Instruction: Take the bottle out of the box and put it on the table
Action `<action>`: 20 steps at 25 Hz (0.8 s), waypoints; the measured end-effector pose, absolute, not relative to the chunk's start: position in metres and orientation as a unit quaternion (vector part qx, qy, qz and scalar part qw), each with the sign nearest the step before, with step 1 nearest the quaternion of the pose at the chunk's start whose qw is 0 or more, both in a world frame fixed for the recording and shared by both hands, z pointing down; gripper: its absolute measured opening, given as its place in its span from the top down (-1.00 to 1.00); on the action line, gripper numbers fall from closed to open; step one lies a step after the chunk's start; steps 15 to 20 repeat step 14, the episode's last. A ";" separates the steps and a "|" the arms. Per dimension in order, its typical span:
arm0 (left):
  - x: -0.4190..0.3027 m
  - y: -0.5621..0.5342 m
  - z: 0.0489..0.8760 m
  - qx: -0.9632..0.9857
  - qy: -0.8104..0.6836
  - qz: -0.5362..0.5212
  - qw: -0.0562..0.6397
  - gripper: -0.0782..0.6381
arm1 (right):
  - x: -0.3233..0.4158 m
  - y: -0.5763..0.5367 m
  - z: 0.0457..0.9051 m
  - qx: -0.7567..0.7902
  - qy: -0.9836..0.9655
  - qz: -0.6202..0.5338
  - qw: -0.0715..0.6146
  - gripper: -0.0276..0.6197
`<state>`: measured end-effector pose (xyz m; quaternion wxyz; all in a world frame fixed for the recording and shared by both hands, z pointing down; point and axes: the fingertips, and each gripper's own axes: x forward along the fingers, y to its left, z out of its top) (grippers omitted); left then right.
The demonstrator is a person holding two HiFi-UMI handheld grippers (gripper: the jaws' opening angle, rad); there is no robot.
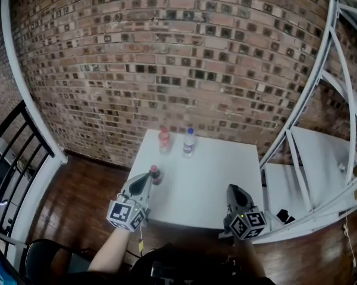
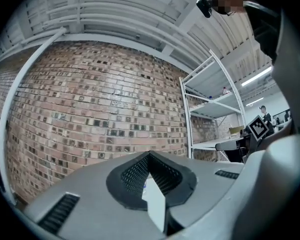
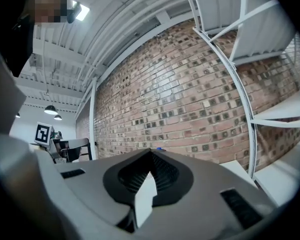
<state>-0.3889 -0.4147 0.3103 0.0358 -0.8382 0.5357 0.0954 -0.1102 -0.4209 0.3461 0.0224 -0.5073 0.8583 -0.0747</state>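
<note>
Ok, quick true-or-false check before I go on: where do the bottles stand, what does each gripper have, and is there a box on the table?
1. A red-labelled bottle and a blue-capped bottle stand side by side at the far edge of the table. True.
2. The left gripper is clamped on a bottle. False: its jaws are together with nothing between them. A third bottle shows right beside its tip in the head view.
3. The right gripper is shut and empty. True.
4. A box sits on the table. False: no box is in view.
</note>
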 end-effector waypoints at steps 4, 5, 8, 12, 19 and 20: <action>-0.369 -0.420 0.310 -0.846 0.523 0.098 0.031 0.77 | -0.105 -0.424 0.342 -0.510 0.856 -0.079 0.027 0.91; -0.366 -0.421 0.309 -0.848 0.520 0.100 0.031 0.77 | -0.106 -0.425 0.339 -0.509 0.856 -0.078 0.030 0.91; -0.358 -0.427 0.308 -0.852 0.512 0.102 0.029 0.77 | -0.109 -0.428 0.333 -0.510 0.856 -0.073 0.037 0.91; -0.352 -0.432 0.309 -0.855 0.508 0.100 0.030 0.77 | -0.101 -0.429 0.334 -0.518 0.851 -0.071 0.041 0.91; -0.352 -0.435 0.309 -0.855 0.509 0.100 0.030 0.77 | -0.096 -0.430 0.335 -0.523 0.848 -0.073 0.043 0.91; -0.352 -0.435 0.309 -0.855 0.509 0.100 0.030 0.77 | -0.096 -0.430 0.335 -0.523 0.848 -0.073 0.043 0.91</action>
